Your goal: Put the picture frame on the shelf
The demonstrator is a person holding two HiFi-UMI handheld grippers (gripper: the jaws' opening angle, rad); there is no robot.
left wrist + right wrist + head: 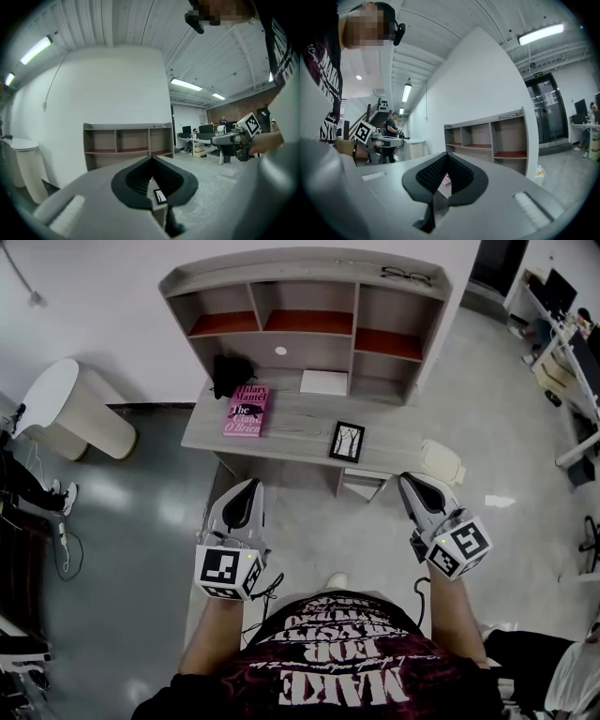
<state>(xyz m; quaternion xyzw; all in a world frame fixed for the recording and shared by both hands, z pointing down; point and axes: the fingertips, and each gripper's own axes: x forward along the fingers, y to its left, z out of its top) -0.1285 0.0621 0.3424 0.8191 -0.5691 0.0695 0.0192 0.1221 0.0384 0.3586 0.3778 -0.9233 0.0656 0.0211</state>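
The left tool (246, 491) hung short of the tabletop (300, 425) at its six o'clock edge, jaws brought together at the tips with nothing between them, as its own view confirmed (151, 159). From it, the pink book (247, 410) lay at twelve o'clock and the picture frame (347, 441) at about one o'clock, face up near the front edge of the tabletop, well apart from both tools; whether it lay flat or leaned on a prop could not be told. The shelf (354, 329) stood at the back of the tabletop, at twelve o'clock from the frame, its compartments looking bare, with a pair of glasses (407, 276) on its top board. The right tool (412, 484) also had its jaws closed on nothing (446, 155), and the frame sat at roughly eleven o'clock from it, nearer than to the left one. The step in hand looked like the approach, so the frame was not yet taken. To do it well, the nearer right tool would probably best open its jaws before arriving, come in low, and pinch the frame by one border rather than across the glass. The left could steady the far side if the frame slid. Carried upright, it would likely fit a compartment straight behind.
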